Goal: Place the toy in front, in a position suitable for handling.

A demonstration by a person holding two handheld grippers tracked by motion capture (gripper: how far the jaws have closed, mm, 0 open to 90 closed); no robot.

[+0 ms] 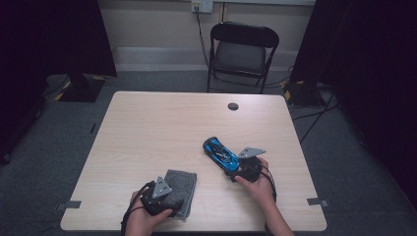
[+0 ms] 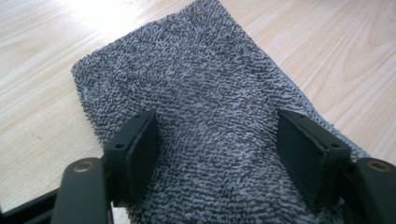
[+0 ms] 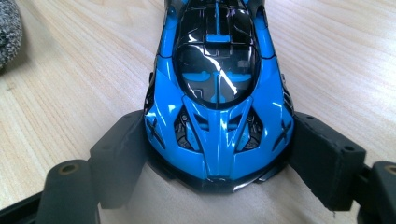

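Blue-and-black toy sports car toward worktop's right edge, nose clamped between right gripper jaws. Grey folded terry cloth near front edge, left of centre, under left gripper; jaws apart, straddling cloth, pads not pinching. Bare wood between cloth and car. Black folding chair beyond far edge.

One blue toy car, one grey cloth, one table, one folding chair

High view overlooks the table; gripper views sit close above its wood.
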